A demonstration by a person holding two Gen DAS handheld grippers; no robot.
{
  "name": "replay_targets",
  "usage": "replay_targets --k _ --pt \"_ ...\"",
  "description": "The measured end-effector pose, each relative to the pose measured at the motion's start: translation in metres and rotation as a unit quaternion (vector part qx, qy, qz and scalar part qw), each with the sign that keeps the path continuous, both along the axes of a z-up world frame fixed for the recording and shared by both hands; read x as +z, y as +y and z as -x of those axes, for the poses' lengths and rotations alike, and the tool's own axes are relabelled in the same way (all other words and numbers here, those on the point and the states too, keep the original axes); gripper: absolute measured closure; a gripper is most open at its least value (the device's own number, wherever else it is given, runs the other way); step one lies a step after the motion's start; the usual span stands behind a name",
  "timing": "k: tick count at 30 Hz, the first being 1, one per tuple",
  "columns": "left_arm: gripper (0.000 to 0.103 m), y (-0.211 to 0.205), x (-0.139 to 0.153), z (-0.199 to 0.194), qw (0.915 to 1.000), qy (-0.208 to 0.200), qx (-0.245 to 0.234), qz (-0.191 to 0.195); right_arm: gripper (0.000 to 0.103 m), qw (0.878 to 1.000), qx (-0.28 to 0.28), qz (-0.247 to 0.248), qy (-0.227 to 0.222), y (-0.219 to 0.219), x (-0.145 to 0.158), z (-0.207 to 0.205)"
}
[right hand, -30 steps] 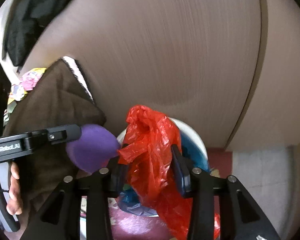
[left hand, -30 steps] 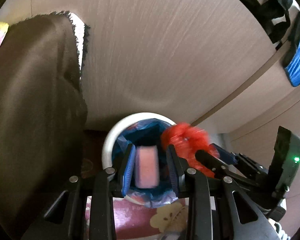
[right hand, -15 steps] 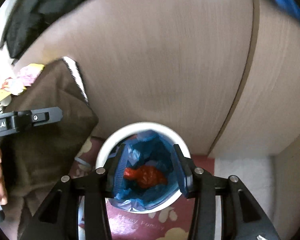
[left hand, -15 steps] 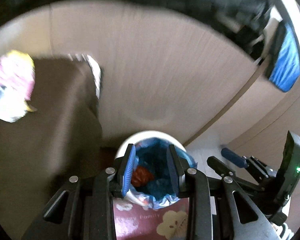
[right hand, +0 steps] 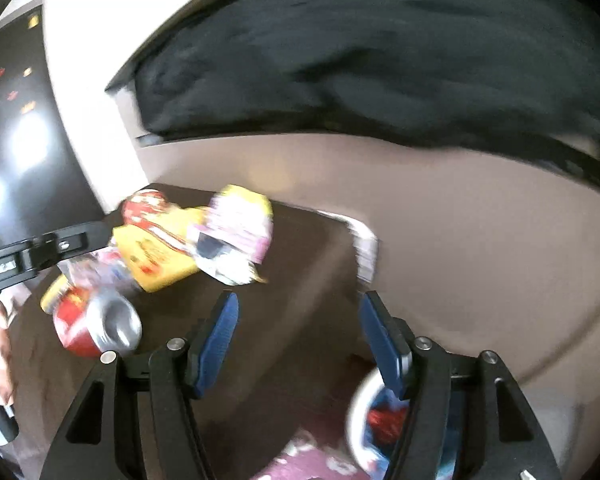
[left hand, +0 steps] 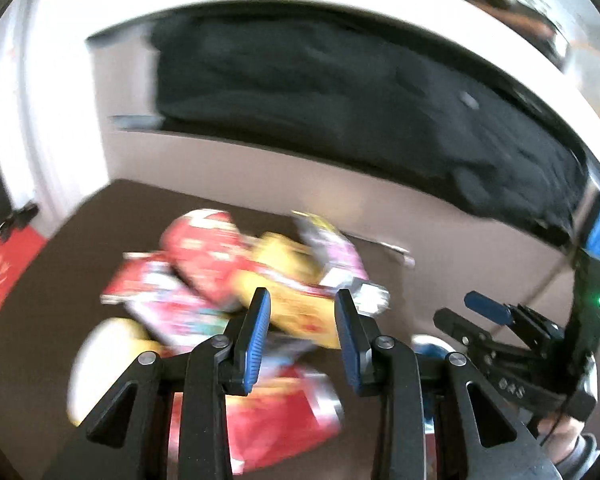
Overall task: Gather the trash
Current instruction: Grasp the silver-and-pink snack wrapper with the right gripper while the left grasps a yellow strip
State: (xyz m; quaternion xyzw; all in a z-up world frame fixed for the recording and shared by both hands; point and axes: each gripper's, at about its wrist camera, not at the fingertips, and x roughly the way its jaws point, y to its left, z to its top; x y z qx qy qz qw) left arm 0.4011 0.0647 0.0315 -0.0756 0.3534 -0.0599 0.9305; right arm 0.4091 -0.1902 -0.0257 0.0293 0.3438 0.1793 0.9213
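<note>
A blurred pile of snack wrappers (left hand: 236,276), red, yellow and pink, lies on the dark brown table (left hand: 100,232). My left gripper (left hand: 302,296) hovers just in front of the pile, open and empty. My right gripper (right hand: 300,300) is over bare brown table right of the wrappers (right hand: 160,256), its jaws opening with nothing between them. A red and silver crumpled can (right hand: 100,328) lies at the near left of the pile. The white bin (right hand: 356,408) with a blue liner sits low at the right, with the red bag (right hand: 384,416) inside. The left gripper (right hand: 80,240) shows at the left edge.
A black cloth (left hand: 340,88) hangs over the beige board behind the table. The right gripper (left hand: 470,314) and a hand show at the right of the left wrist view. A maroon flowered mat (right hand: 312,456) lies under the bin. Both views are motion-blurred.
The pink item and the red bag left the jaws and the red bag lies in the bin. Both grippers rose and swung from the bin to the table; the right jaws widened.
</note>
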Motion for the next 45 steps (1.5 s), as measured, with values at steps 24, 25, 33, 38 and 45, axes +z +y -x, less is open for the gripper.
replay_targets --k 24,25,33,38,45 --pt "0.064 0.103 -0.034 -0.075 0.9914 0.054 0.050 0.108 0.092 0.996 0.055 0.065 0.033 0.103 -0.016 -0.116" --pt "0.064 0.099 -0.036 -0.078 0.9895 0.064 0.051 0.119 0.092 0.996 0.058 0.063 0.022 0.099 -0.010 -0.111" --pt "0.062 0.034 -0.046 -0.081 0.9873 0.116 -0.010 0.108 0.092 0.999 0.042 0.022 0.008 0.036 0.012 -0.073" --pt "0.062 0.027 -0.054 -0.075 0.9834 0.139 0.014 0.115 0.092 1.000 0.023 0.009 0.019 -0.007 0.007 -0.050" --pt "0.062 0.026 -0.075 -0.066 0.9735 0.175 0.041 0.142 0.091 0.999 0.005 0.020 0.024 -0.030 -0.005 -0.019"
